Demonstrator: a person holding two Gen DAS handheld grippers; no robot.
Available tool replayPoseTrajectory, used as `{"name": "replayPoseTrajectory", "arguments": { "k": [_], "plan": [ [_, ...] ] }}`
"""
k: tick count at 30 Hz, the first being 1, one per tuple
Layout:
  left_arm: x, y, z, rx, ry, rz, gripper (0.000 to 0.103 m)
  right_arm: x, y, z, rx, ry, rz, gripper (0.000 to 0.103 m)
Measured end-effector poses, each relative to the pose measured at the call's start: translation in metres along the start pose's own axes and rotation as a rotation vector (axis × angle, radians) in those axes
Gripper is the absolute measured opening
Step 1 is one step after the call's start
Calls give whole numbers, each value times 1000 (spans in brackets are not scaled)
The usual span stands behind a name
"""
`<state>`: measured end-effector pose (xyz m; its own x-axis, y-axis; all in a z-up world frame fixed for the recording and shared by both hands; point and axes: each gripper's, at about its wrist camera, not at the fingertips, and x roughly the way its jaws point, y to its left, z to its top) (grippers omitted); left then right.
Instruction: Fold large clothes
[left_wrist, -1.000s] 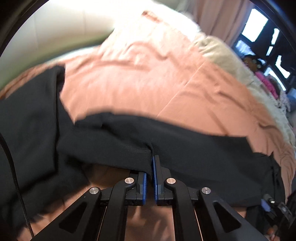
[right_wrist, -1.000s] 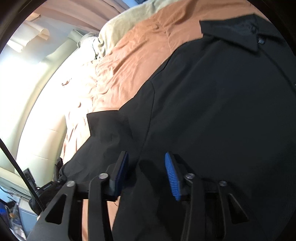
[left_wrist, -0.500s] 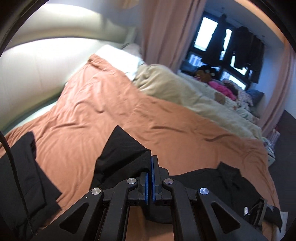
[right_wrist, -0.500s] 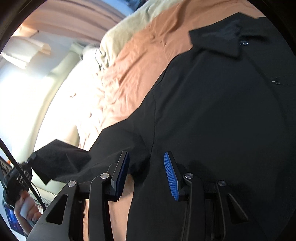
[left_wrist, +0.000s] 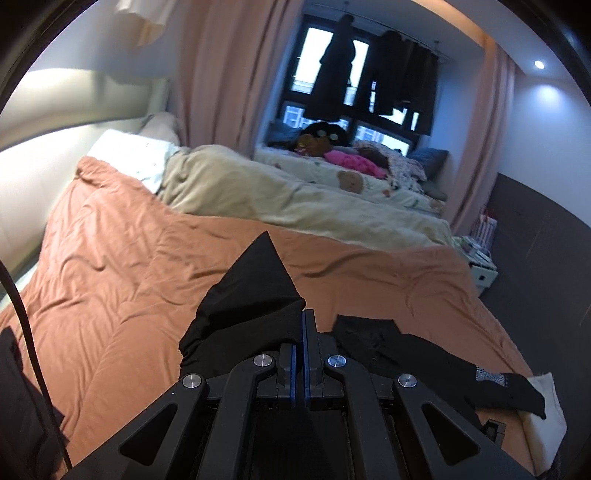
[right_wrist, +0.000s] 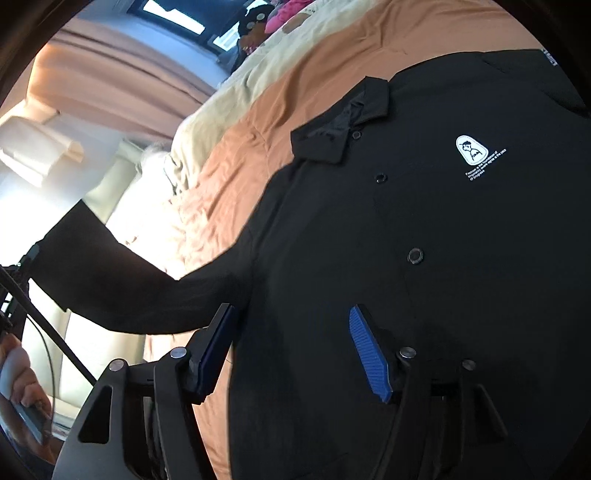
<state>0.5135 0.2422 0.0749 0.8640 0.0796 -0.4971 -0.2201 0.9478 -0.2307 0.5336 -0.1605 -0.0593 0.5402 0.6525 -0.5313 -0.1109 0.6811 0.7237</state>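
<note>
1. A black button-up shirt (right_wrist: 461, 240) is spread front-up on the orange bedsheet (right_wrist: 236, 162) of the bed; its collar (right_wrist: 340, 125), a row of dark buttons (right_wrist: 414, 255) and a white chest logo (right_wrist: 471, 149) are seen in the right wrist view.
2. The left gripper (left_wrist: 303, 325) is clenched on the end of the shirt's sleeve (left_wrist: 251, 295); the blue-padded fingers (left_wrist: 293, 369) are pressed together with the black cloth pinched between them.
3. The sleeve is held raised off the bedsheet (left_wrist: 129, 273), and a pointed fold of it is seen standing above the fingertips in the left wrist view.
4. In the right wrist view the same sleeve (right_wrist: 129, 288) is seen stretched out from the shoulder toward the left edge of the frame, lifted clear of the bed.
5. The right gripper (right_wrist: 291, 332) is released, its fingers (right_wrist: 369, 354) spread wide apart over the lower front of the shirt; whether they touch the cloth cannot be told.
6. More of the black shirt (left_wrist: 424, 354) is seen lying on the sheet to the right of the left gripper.
7. A beige duvet (left_wrist: 295, 199) is lying beyond the orange sheet, with a white pillow (left_wrist: 129, 151) at the headboard side.
8. Pink curtains (left_wrist: 229, 74) and dark garments (left_wrist: 336, 62) hung at the window are seen at the far end of the room.
</note>
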Motion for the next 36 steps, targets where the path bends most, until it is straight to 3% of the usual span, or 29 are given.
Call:
{"name": "replayPoseTrajectory", "arguments": {
  "k": [8, 13, 18, 19, 20, 21, 22, 23, 27, 32, 36],
  "plan": [
    [32, -72, -4, 68, 33, -123, 2, 5, -20, 12, 112, 41, 17, 62],
    [58, -113, -13, 97, 72, -196, 2, -22, -44, 21, 180, 9, 8, 62],
    [96, -154, -43, 147, 225, -313, 7, -39, -70, 27, 269, -37, -9, 62],
    [103, -160, -51, 161, 274, -339, 17, -41, -75, 27, 289, -43, -10, 62],
    [110, -166, -61, 175, 330, -367, 38, -43, -80, 29, 304, -51, -13, 62],
    [113, -169, -69, 185, 370, -389, 51, -45, -83, 30, 317, -58, -21, 62],
    [114, -171, -76, 191, 394, -407, 73, -45, -85, 28, 324, -64, -28, 62],
    [113, -170, -84, 197, 408, -422, 82, -46, -86, 26, 333, -68, -34, 62],
    [102, -156, -91, 218, 413, -391, 83, -40, -93, 22, 359, -53, -45, 62],
    [89, -109, -91, 244, 358, -207, 83, -32, -89, 29, 328, -34, -60, 62],
    [92, -74, -100, 215, 347, -109, 83, -32, -83, 40, 274, -38, -62, 62]
  ]
}}
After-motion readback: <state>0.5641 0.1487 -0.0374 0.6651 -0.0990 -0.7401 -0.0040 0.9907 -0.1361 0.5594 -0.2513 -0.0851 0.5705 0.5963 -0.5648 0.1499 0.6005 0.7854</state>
